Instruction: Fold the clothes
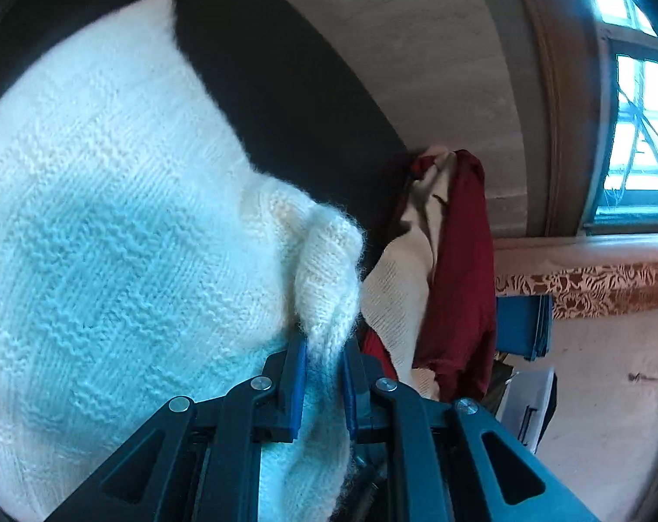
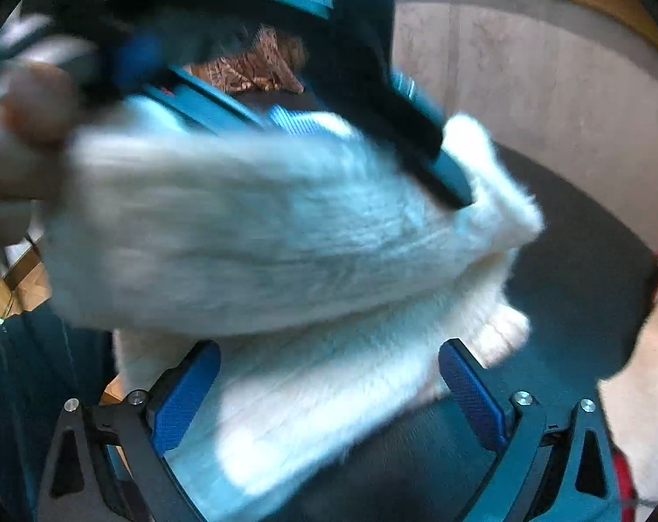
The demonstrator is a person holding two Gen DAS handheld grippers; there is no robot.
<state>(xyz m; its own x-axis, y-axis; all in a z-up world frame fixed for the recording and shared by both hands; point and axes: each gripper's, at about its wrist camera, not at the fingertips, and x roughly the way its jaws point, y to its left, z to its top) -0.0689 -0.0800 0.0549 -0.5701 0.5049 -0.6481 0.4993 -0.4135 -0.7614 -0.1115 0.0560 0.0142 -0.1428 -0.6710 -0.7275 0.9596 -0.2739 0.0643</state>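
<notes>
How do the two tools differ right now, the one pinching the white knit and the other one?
The left tool has its blue pads closed on a fold of the white sweater; the right tool is spread wide, gripping nothing. The left tool's wool bunches up between its pads; under the right tool the sweater simply lies across the gap. Both have black frames and blue pads.

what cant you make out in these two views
- Left wrist view: the white knit sweater fills the frame, so its outline and most of the dark table are hidden.
- Right wrist view: motion blur smears the left gripper and the sweater's folds.
- Clothes pile: separate garments are indistinct.
</notes>
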